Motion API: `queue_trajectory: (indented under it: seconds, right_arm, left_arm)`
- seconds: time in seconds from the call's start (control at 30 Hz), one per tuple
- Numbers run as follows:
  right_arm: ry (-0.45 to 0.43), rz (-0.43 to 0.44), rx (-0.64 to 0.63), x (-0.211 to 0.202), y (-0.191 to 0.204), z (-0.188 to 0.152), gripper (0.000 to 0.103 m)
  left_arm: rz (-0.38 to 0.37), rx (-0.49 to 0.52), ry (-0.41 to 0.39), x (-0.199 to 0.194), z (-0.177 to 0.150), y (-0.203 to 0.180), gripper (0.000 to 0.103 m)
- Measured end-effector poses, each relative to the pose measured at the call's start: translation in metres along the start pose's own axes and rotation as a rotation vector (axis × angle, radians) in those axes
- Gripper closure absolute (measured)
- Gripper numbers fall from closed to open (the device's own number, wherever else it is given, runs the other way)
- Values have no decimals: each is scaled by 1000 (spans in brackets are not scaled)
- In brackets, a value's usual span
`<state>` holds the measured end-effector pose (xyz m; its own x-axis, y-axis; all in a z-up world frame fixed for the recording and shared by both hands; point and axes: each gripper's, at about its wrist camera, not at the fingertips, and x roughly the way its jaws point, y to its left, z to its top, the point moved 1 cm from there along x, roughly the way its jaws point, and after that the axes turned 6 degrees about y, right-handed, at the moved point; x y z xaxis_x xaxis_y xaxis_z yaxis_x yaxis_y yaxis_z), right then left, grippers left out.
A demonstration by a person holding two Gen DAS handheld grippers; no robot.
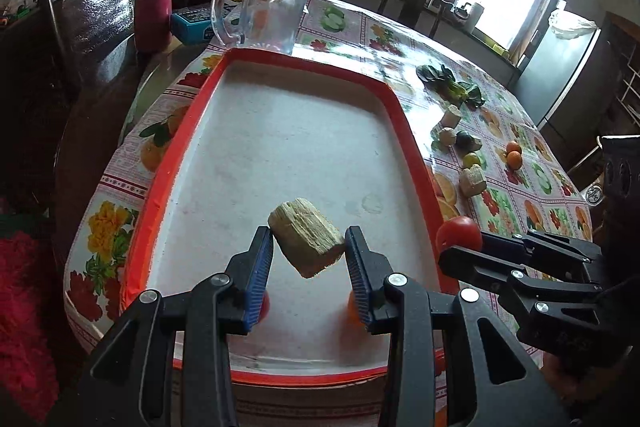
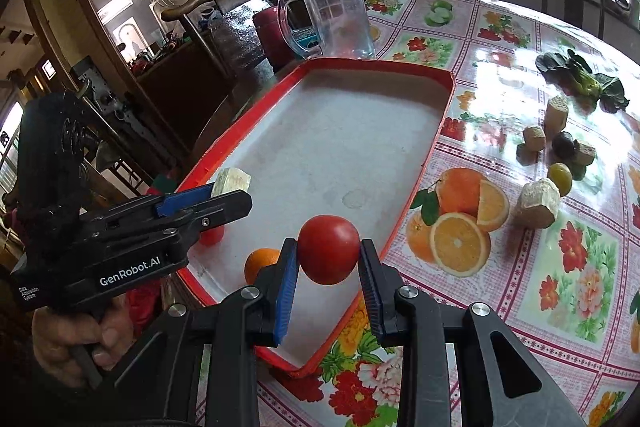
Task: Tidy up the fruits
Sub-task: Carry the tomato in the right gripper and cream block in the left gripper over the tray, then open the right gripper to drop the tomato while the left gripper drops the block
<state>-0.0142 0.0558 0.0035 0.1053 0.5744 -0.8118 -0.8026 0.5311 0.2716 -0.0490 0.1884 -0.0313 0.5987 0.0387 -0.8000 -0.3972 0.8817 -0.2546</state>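
Above tray [image 1: 404, 131] — sugarcane chunk [image 1: 306, 242], long axis tilted.

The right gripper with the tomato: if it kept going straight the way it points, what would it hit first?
Probably the white floor of the red-rimmed tray. The right gripper, shut on the tomato, tilts down over the tray's near end; depth is hard to judge.

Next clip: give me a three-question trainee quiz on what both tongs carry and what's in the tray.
1. True or false: the left tongs hold a tomato.
2. What do the right tongs grip? A) orange B) red tomato C) lime
3. Fill in: the pale cane chunk hangs over the red-rimmed ____.

Key: 1 false, they hold the cane chunk; 2 B; 3 tray, where an orange already lies.
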Motion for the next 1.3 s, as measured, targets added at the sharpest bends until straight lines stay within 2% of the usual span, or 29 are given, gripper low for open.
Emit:
queue_trajectory:
  seconds: [0.27,0.5,0.63,0.8,0.93,1.3]
  right_arm:
    - [36,-9,-33,28,11,19,71]
    - [81,-15,-48,49,14,20,70]
    - [77,-25,-52,48,15,19,69]
    - [40,-18,-37,32,11,15,68]
    - [1,-12,-12,12,2,10,64]
    - [-74,-52,107,-38,-52,-22,63]
  left_arm:
    - [41,-23,16,10,10,24,68]
    - [63,-11,53,24,8,29,68]
    - [102,5,59,26,8,29,68]
    - [100,-13,65,25,9,32,67]
    - [95,-27,49,19,9,30,56]
    - [68,24,14,3,10,-7,56]
